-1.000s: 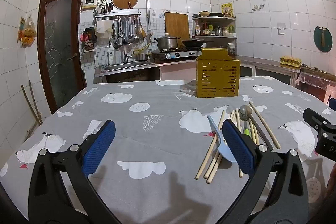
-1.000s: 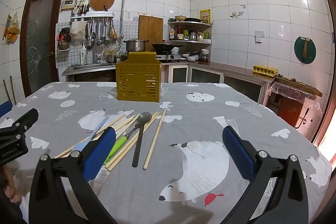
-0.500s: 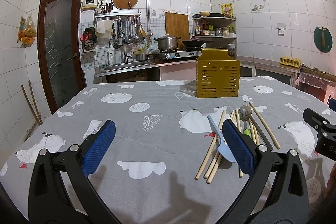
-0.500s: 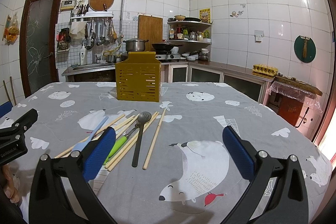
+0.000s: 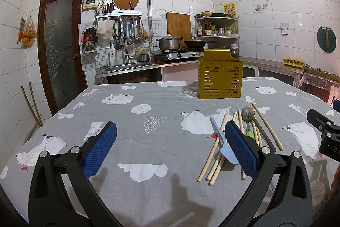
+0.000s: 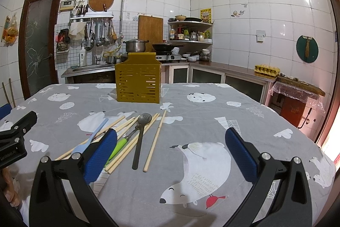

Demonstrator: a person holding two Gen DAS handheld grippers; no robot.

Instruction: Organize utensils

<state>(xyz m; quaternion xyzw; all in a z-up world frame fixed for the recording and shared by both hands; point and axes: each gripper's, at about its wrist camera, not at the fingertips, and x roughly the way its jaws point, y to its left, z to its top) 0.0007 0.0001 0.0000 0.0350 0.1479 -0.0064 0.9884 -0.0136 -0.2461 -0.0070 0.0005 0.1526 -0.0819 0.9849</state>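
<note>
A loose pile of utensils lies on the grey bear-print tablecloth: several wooden chopsticks [image 6: 154, 142], a dark metal spoon [image 6: 141, 131], a light blue spatula [image 5: 223, 143] and a green-handled tool [image 6: 119, 147]. Beyond the pile stands a yellow slotted utensil holder [image 5: 220, 76] [image 6: 138, 83]. My left gripper [image 5: 170, 150] hovers open over bare cloth, its right finger just in front of the pile. My right gripper [image 6: 170, 154] is open too, with the pile at its left finger. Nothing is held by either.
The table [image 5: 148, 124] fills both views, with its right edge [image 6: 297, 127] near a low cabinet. A kitchen counter with sink, stove, pot and pan runs along the back wall. A dark door [image 5: 61, 46] stands at the left.
</note>
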